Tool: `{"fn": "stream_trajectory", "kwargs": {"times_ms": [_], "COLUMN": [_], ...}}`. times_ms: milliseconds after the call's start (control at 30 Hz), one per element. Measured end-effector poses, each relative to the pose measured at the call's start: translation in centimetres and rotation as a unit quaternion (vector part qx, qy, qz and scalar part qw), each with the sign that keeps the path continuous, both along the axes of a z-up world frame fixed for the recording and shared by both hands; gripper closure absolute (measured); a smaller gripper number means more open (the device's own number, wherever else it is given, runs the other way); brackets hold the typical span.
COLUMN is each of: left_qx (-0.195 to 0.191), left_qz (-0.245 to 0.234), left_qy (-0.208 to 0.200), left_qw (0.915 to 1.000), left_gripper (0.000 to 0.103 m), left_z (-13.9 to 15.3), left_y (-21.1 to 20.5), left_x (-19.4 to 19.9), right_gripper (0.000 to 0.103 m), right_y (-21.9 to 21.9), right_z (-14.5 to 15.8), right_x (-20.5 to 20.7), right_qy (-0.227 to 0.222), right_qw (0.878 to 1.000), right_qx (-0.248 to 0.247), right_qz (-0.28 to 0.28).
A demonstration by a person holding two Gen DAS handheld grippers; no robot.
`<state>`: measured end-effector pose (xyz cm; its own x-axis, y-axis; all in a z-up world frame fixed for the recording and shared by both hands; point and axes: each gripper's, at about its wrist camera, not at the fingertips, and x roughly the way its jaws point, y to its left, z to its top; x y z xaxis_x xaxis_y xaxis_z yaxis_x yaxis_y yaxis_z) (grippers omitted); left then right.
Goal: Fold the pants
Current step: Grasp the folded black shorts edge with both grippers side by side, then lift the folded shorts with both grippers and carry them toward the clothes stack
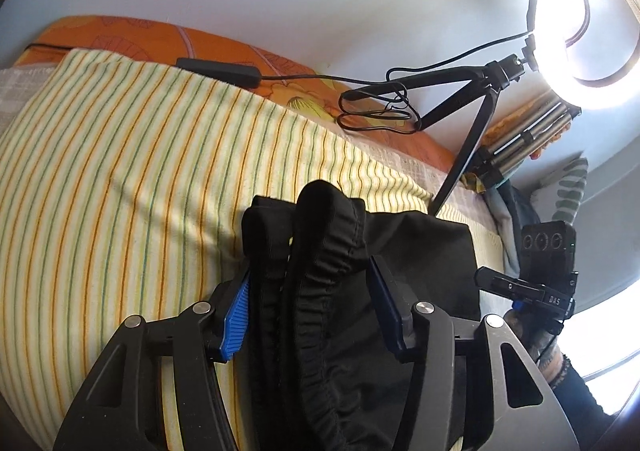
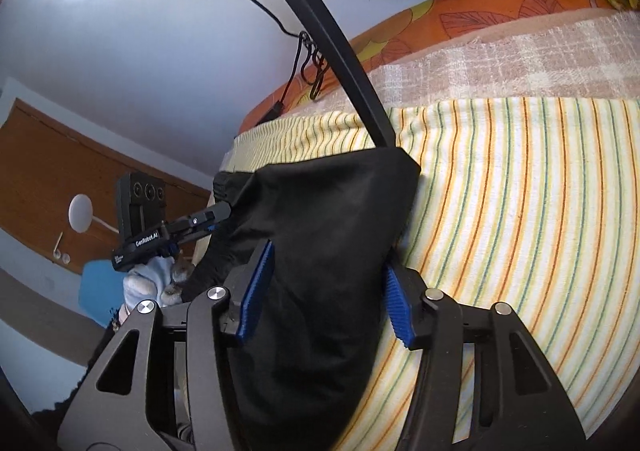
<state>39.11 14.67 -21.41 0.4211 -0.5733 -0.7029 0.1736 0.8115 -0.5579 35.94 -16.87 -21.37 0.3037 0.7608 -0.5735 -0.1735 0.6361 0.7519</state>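
Black pants [image 1: 344,291] with a gathered elastic waistband lie bunched on a yellow striped sheet [image 1: 120,171]. My left gripper [image 1: 308,303] stands open around the waistband, blue pads [image 1: 236,315] either side of the folds, not pressing them. In the right wrist view the pants [image 2: 320,251] rise as a smooth black bulk between the open jaws of my right gripper [image 2: 328,291], its blue pads [image 2: 258,287] apart from the cloth on the right side. Each gripper shows in the other's view: the right gripper [image 1: 532,283], the left gripper [image 2: 168,235].
A ring light [image 1: 588,11] on a black tripod [image 1: 476,119] stands on the bed at the far side, its leg [image 2: 340,51] touching down by the pants. A black cable and box [image 1: 220,69] lie on the orange pillow [image 1: 160,39]. A wooden door [image 2: 60,171] is at left.
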Motion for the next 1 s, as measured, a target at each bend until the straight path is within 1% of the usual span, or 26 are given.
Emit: {"fn": "stream_trajectory", "kwargs": {"times_ms": [67, 100, 133, 167, 200, 233, 267, 300, 367, 533, 733, 833, 933, 1000], "left_qx": [0.016, 0.03, 0.042, 0.044, 0.037, 0.034, 0.03, 0.031, 0.034, 0.021, 0.022, 0.013, 0.016, 0.006], "left_qz": [-0.002, -0.001, 0.003, 0.006, 0.007, 0.009, 0.01, 0.01, 0.011, 0.025, 0.02, 0.013, 0.004, 0.0], "left_qy": [-0.005, -0.004, -0.005, -0.008, -0.009, -0.012, -0.018, -0.023, -0.034, -0.062, -0.124, -0.143, -0.162, -0.174], "left_qw": [0.9999, 0.9995, 0.9991, 0.999, 0.9992, 0.9993, 0.9993, 0.9992, 0.9988, 0.9975, 0.9918, 0.9896, 0.9866, 0.9847], "left_gripper": [0.053, 0.072, 0.082, 0.084, 0.087, 0.088, 0.088, 0.088, 0.089, 0.089, 0.09, 0.09, 0.09, 0.091], "left_z": [0.2, 0.1, 0.1, 0.1, 0.1, 0.2, 0.4, 0.6, 1.0, 3.0, 7.6, 9.5, 11.2, 12.4], "left_y": [-0.6, -0.9, -1.0, -0.9, -0.7, -0.5, -0.4, -0.5, -0.5, -0.2, -0.8, -1.6, -2.8, -3.8], "left_x": [0.2, 0.2, 0.3, 0.2, 0.0, -0.2, -0.4, -0.6, -1.1, -2.9, -6.8, -8.5, -9.9, -10.6], "right_gripper": [0.047, 0.048, 0.05, 0.059, 0.075, 0.082, 0.086, 0.088, 0.09, 0.092, 0.093, 0.096, 0.096, 0.097], "right_y": [0.8, 1.1, 1.3, 1.6, 1.8, 1.9, 2.0, 2.2, 2.0, 2.1, 0.8, -0.2, -1.6, -2.0], "right_z": [0.5, 0.7, 0.9, 1.0, 1.0, 1.1, 1.3, 1.3, 2.4, 5.9, 10.1, 12.3, 14.5, 16.1], "right_x": [0.2, 0.2, 0.2, 0.3, 0.3, 0.3, 0.2, 0.0, -0.5, -2.1, -4.9, -6.4, -8.0, -9.1], "right_qy": [-0.009, -0.012, -0.013, -0.012, -0.01, -0.009, -0.012, -0.016, -0.033, -0.082, -0.127, -0.149, -0.168, -0.183], "right_qw": [1.0, 1.0, 0.999, 0.999, 0.998, 0.998, 0.997, 0.997, 0.996, 0.991, 0.987, 0.984, 0.981, 0.978], "right_qx": [-0.019, -0.028, -0.038, -0.048, -0.062, -0.07, -0.077, -0.082, -0.086, -0.102, -0.103, -0.101, -0.096, -0.099], "right_qz": [-0.002, -0.001, -0.001, 0.0, 0.001, 0.004, 0.006, 0.005, 0.006, 0.014, 0.006, 0.001, -0.007, -0.014]}}
